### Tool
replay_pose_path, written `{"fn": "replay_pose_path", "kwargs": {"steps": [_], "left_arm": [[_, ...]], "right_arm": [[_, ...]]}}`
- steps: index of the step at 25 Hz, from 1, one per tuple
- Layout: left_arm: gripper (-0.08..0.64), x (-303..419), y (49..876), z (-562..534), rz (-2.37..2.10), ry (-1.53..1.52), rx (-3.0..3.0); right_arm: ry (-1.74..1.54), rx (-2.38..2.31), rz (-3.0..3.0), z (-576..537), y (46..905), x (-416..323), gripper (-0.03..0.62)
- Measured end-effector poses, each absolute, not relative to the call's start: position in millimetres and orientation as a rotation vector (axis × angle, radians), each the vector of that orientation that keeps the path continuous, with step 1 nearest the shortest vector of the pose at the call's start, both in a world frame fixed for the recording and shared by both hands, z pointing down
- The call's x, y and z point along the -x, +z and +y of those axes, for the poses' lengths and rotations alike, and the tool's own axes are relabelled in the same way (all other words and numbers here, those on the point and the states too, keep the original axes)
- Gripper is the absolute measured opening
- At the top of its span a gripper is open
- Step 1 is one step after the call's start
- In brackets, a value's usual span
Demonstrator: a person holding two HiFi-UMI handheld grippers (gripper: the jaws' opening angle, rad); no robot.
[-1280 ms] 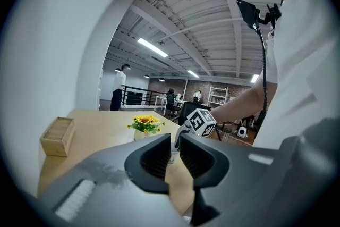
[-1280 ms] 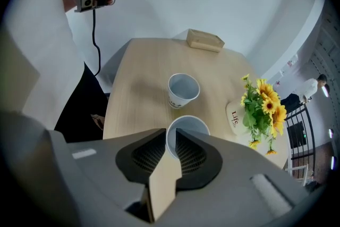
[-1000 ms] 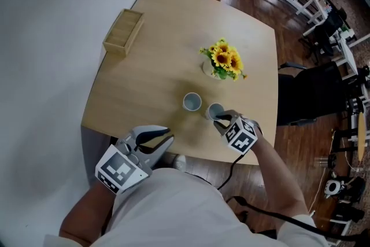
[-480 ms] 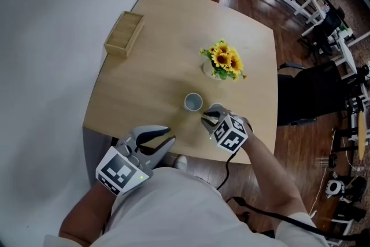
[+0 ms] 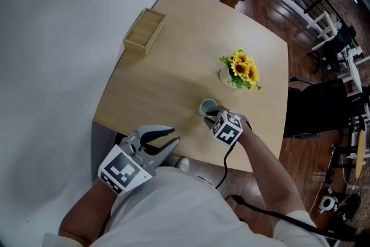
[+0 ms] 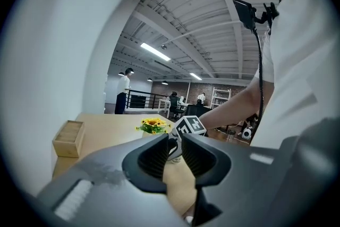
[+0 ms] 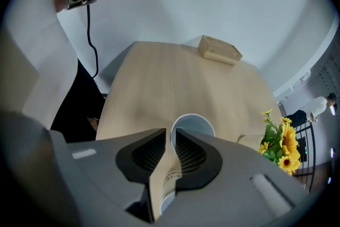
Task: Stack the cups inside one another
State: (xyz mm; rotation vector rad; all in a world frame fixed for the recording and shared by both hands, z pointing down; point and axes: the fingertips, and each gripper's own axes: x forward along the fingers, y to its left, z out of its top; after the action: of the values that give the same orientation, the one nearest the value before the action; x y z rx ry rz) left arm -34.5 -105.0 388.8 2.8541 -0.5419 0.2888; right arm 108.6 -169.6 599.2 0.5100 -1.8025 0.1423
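Observation:
A pale paper cup (image 5: 207, 106) stands on the wooden table (image 5: 173, 61), in front of the flowers. My right gripper (image 5: 214, 117) points steeply down right beside and above it. It is shut on the wall of a second paper cup (image 7: 166, 170). In the right gripper view the standing cup's round mouth (image 7: 192, 126) shows just past the right gripper's (image 7: 172, 138) fingertips. My left gripper (image 5: 165, 139) hangs at the table's near edge, off to the left. It points level across the table and is open, with nothing between its pads (image 6: 154, 157).
A small vase of sunflowers (image 5: 241, 69) stands just beyond the cups. A wooden box (image 5: 144, 32) lies at the table's far left edge. A wall runs along the left. Chairs and a wooden floor lie to the right, with people further off.
My right gripper has carried its cup left and down, from beside the standing cup to right over it. The left gripper has shifted slightly, and its jaws have not changed.

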Motion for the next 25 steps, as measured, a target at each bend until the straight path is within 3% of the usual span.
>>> {"fn": "replay_pose_path", "kwargs": {"steps": [13,25], "left_arm": [[0.086,50.5,400.5,-109.8,-0.554,0.326,-2.841],[0.086,34.5,394.4,-103.5,-0.473,0.324,-2.865]], "right_arm": [[0.129,-0.469,-1.747,-173.6,615.7,-109.1,0.025],[0.080,-0.532,-1.810,-165.7,552.8,-113.2,0.025]]}}
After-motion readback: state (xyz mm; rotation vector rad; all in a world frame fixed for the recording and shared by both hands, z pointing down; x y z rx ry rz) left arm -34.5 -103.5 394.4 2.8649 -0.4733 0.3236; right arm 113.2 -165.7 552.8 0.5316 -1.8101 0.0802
